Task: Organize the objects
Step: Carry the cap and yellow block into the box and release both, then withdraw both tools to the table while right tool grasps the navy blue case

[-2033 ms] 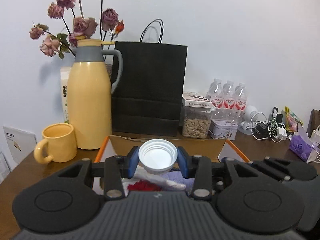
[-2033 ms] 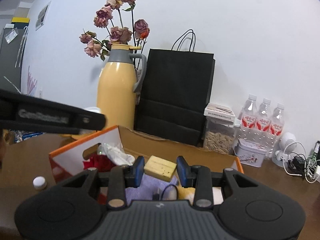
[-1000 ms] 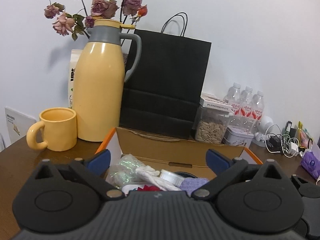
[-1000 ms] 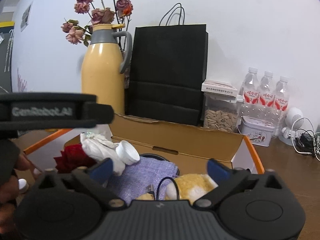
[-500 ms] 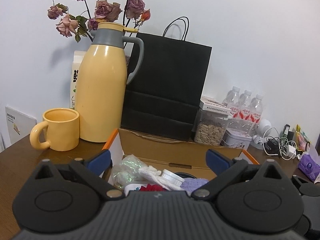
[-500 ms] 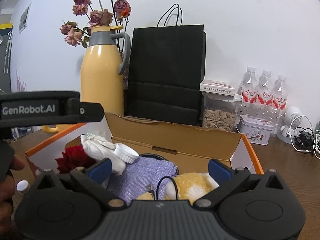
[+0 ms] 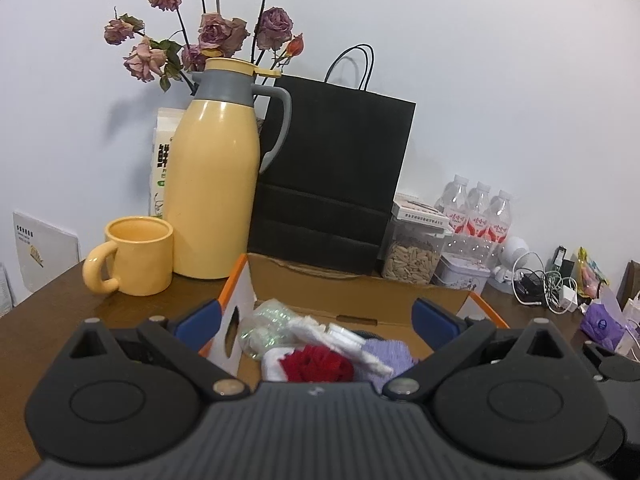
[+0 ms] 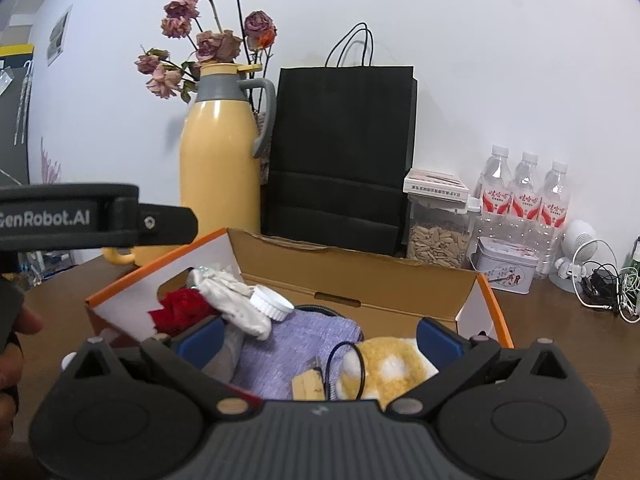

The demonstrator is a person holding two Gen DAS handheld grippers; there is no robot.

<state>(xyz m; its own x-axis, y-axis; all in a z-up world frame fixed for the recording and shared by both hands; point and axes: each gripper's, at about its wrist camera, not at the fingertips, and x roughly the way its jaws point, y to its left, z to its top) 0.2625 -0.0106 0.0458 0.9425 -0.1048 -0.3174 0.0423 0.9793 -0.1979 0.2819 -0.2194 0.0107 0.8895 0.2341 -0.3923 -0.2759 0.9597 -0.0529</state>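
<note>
Left gripper [image 7: 316, 322]: jaws spread wide, nothing between the blue pads; it hovers over the near-left corner of the box.
Right gripper [image 8: 318, 338]: jaws likewise released and empty, above the near edge of the box, over the purple cloth [image 8: 292, 344].
Cardboard box [image 8: 360, 276]: open-topped, orange-edged flaps, on the brown table [image 7: 52, 308] in front of the black paper bag [image 7: 332, 176].
Box contents: red fabric [image 8: 180, 308] at left, white cloth [image 8: 232, 300] beside it, white lid [image 8: 272, 304] resting on that cloth, yellow plush [image 8: 388, 368] at right with a small wooden block [image 8: 308, 386] just beside it.
Loose item: small white cap [image 8: 68, 360] on the table, outside the box's left wall, partly hidden behind the gripper body.
Key relation: the cap lies left of and below the right gripper; the left gripper looks nearer, as a judgement.
Long axis: cap appears round, so approach angle likely matters little.
</note>
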